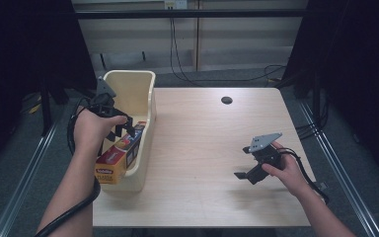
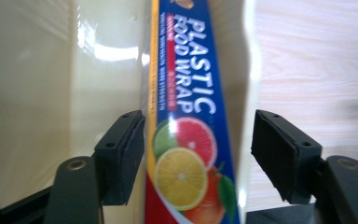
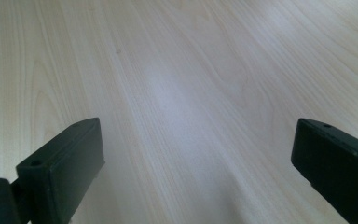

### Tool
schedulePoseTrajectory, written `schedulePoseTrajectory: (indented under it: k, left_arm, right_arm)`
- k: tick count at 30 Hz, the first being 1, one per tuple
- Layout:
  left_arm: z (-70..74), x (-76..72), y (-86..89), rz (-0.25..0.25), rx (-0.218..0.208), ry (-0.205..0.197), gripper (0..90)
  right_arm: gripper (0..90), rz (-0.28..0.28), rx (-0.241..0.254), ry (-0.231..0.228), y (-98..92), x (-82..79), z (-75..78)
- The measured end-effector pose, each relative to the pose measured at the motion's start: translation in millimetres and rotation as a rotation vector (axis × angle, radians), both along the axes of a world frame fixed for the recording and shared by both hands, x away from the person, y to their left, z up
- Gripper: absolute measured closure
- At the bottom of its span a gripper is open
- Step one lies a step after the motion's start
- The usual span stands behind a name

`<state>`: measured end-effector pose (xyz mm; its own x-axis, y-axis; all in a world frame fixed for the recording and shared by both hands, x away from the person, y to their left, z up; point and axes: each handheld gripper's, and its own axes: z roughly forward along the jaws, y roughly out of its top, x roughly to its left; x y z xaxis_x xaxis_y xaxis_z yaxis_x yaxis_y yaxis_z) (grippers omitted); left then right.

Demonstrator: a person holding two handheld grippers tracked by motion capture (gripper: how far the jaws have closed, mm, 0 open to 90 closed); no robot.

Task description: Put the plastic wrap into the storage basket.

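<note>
Plastic wrap box [image 2: 186, 140], long and narrow, blue with citrus fruit printed on it, lies inside the cream bin [image 1: 148, 94], leaning along the bin's right wall. Its near end [image 1: 112, 167] sticks out past the bin's low front edge.

Left gripper [image 1: 121, 129] sits over the box, about mid-length. In the left gripper view the two black pads [image 2: 121, 154] stand either side of the box with a gap on each side; neither presses on it. Narrow opening, nothing held. Reads as a release: box delivered, grip let go.

Doing this step well, as I judge it:
- Widen the jaws a little more before moving, so no pad drags the cardboard edge.
- Draw the gripper straight back along its own line, not sideways. The right-hand pad is close to the bin wall and a sideways pull could knock the bin or tip the box.
- Watch the overhanging near end. The box rests at a slant and could slide out over the front edge if nudged.
- Keep the trailing cable clear of the bin rim on the way out.

Right gripper [image 1: 249, 174] rests low over the bare wooden counter [image 1: 202, 148], well apart from the bin, jaws spread wide and empty. No reason to move it.
</note>
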<state>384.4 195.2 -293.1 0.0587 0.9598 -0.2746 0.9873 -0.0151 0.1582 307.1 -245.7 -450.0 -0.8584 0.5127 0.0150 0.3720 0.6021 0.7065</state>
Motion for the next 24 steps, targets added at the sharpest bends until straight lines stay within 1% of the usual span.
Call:
schedulePoseTrajectory:
  k: [1, 3, 4, 5, 6, 9, 10, 12, 13, 15, 16, 18, 19, 22, 24]
  left_arm:
    - [1.5, -0.2, -1.7, -0.002, -0.005, -0.017, 33.5]
    - [5.3, 0.0, -4.4, -0.016, -0.022, -0.036, 32.8]
    - [6.8, 0.1, -6.0, -0.031, -0.023, -0.049, 31.7]
    - [8.1, 0.1, -7.2, -0.038, -0.028, -0.054, 30.6]
    - [9.9, 0.3, -10.0, -0.049, -0.034, -0.070, 29.7]
    - [13.6, 0.3, -17.7, -0.071, -0.049, -0.086, 28.4]
    - [14.3, 0.1, -20.4, -0.068, -0.059, -0.090, 28.5]
    - [15.5, 0.9, -23.4, -0.095, -0.070, -0.117, 26.5]
    - [15.8, 0.8, -27.1, -0.098, -0.082, -0.118, 25.0]
    - [16.1, 1.3, -31.9, -0.124, -0.079, -0.138, 22.6]
    - [16.4, 1.1, -35.0, -0.129, -0.085, -0.147, 21.4]
    - [16.7, 1.1, -40.4, -0.164, -0.090, -0.170, 18.3]
    - [16.7, 1.1, -43.3, -0.172, -0.094, -0.172, 16.8]
    - [16.5, 1.2, -50.6, -0.201, -0.098, -0.186, 15.9]
    - [15.1, 0.4, -56.5, -0.220, -0.108, -0.183, 15.6]
  right_arm:
    - [2.0, 0.000, 0.004, 0.000, -0.1, 0.1, 0.1]
    - [2.0, -0.006, 0.004, -0.003, -0.5, 0.3, 0.3]
    - [2.0, -0.005, 0.004, -0.002, -0.5, 0.5, 0.2]
    - [2.0, -0.006, 0.004, -0.002, -0.4, 0.5, 0.1]
    - [2.0, -0.003, 0.002, -0.002, -0.3, 0.6, 0.0]
    - [2.0, -0.001, 0.004, -0.001, -0.4, 0.7, -0.2]
    - [2.0, -0.002, 0.004, 0.001, -0.4, 0.5, -0.2]
    - [2.0, 0.000, 0.002, 0.001, -0.8, 0.5, -0.1]
    - [2.0, 0.001, 0.002, 0.002, -0.9, 0.5, -0.1]
    - [2.0, -0.001, 0.001, -0.002, -1.1, 0.2, 0.1]
    - [2.0, -0.006, 0.004, 0.005, -1.2, -0.4, 0.5]
    - [2.0, -0.005, 0.007, 0.002, -1.9, -0.1, 0.8]
    - [2.0, -0.005, 0.008, 0.000, -2.3, 0.1, 0.7]
    - [2.0, -0.005, 0.004, -0.001, -2.8, 0.5, 0.4]
    - [2.0, -0.006, 0.005, -0.003, -2.9, 0.3, 0.7]
